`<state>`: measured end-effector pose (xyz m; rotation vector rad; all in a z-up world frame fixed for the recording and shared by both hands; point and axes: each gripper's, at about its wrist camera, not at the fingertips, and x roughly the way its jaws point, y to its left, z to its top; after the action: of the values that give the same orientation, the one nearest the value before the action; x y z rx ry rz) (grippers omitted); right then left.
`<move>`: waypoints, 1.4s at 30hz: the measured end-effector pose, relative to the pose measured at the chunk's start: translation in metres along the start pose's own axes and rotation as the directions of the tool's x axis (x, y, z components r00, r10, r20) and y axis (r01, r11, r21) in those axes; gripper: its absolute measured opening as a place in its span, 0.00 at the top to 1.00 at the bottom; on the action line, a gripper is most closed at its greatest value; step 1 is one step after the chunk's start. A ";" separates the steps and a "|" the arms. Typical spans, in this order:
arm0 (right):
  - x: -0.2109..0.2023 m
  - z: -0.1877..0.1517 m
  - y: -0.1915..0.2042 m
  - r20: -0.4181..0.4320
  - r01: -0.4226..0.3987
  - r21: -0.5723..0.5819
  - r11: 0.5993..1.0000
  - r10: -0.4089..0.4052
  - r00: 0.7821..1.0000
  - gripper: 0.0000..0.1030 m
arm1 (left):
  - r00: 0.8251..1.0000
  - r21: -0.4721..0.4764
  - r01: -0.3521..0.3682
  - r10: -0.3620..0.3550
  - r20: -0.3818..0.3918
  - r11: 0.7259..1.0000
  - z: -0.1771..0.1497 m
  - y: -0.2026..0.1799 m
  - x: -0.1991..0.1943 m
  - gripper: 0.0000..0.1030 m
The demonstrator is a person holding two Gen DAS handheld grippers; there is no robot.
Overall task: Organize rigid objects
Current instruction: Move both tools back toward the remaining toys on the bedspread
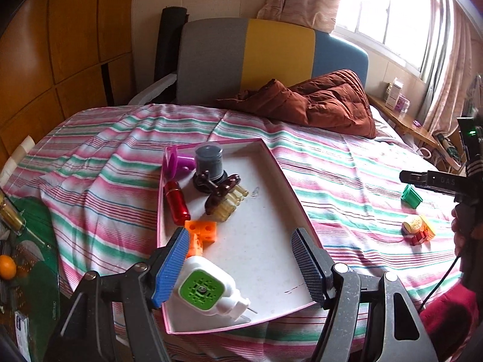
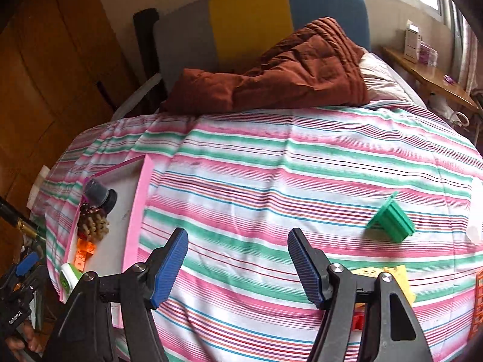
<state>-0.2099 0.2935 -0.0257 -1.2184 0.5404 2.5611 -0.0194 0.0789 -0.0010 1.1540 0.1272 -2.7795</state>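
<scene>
Pink tray (image 1: 280, 163) holds red cylinder (image 1: 176, 201), orange block (image 1: 201, 229); both grippers' fingers (image 1: 170, 271) apart, empty.

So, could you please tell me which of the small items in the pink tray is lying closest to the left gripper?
The white device with the green grille, lying beside the left gripper by its left finger. The orange block lies just beyond it; the red cylinder is farther up the tray.

Left gripper (image 1: 240, 267): dark grey speckled arms, silver pivot screws, ribbed blue pads (image 1: 170, 267). Right gripper (image 2: 238, 268): identical build. Red sleeve (image 1: 449, 316), lower right of left view; thin black cable (image 1: 437, 283) alongside.
</scene>
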 end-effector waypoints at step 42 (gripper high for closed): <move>-0.047 -0.061 -0.216 0.149 -0.040 0.733 0.679 -0.103 0.983 0.33 | 0.940 0.350 0.328 -0.269 -0.209 0.877 0.004 -0.222 0.077 0.31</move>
<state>-0.0570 0.4583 -0.0714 -0.6731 1.3245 2.0115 -0.1100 0.2915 -0.0464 1.5627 -0.2565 -3.0730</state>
